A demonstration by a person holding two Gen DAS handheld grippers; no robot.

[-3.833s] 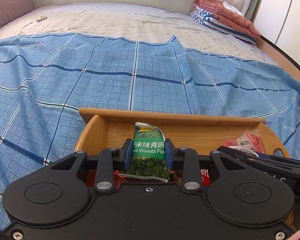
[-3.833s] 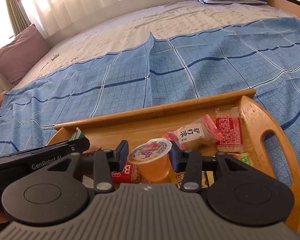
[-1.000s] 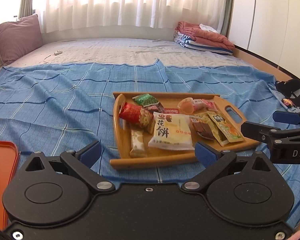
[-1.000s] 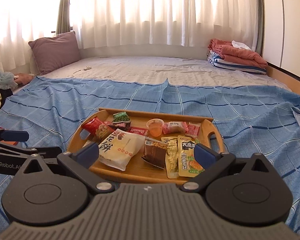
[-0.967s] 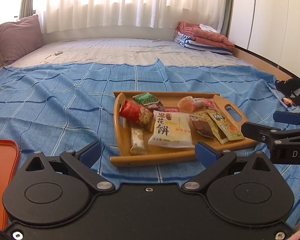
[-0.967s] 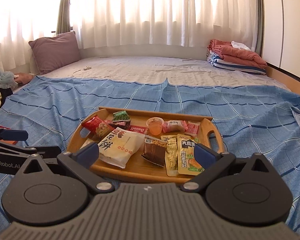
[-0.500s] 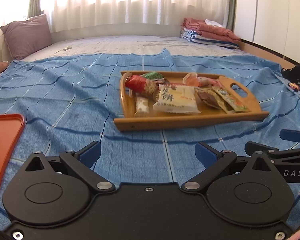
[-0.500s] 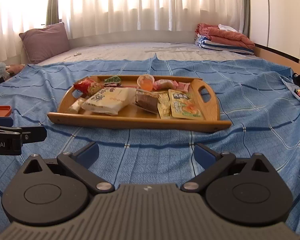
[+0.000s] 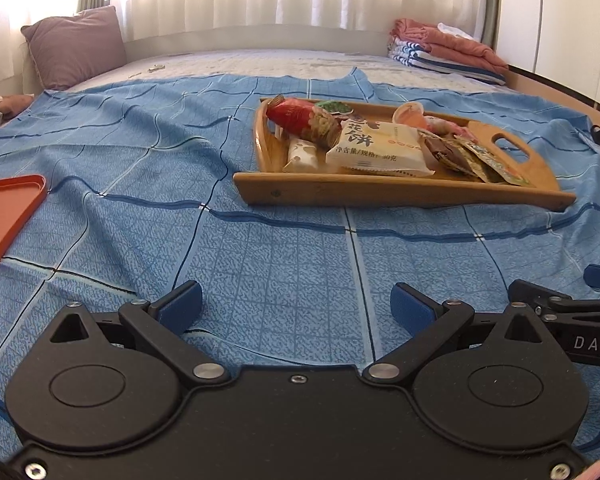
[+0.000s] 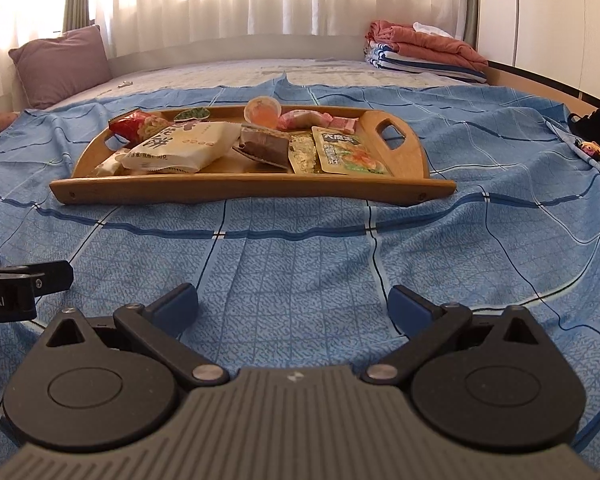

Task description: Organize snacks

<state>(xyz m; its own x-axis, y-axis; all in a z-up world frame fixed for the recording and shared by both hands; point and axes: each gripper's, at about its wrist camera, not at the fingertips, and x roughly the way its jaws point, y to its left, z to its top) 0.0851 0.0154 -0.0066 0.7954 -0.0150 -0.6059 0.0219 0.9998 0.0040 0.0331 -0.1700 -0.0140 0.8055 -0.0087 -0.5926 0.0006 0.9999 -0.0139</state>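
Both tongs hang spread wide and empty, low over the blue bedspread [image 10: 300, 264]. The wooden tray [image 10: 256, 188] of snacks sits on the bed well ahead: at about twelve o'clock from the right tongs [image 10: 294, 304], one o'clock from the left tongs [image 9: 298, 304]. Its long axis runs crosswise, so the right looks better lined up.

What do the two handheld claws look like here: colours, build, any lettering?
The left claw has a black body with two round hubs, black linkage arms with silver pivots, and blue fingertip pads. The right claw matches, but its rear housing is ribbed grey. Side-on, white lettering reads "DAS" on the right, "ot.AI" on the left.
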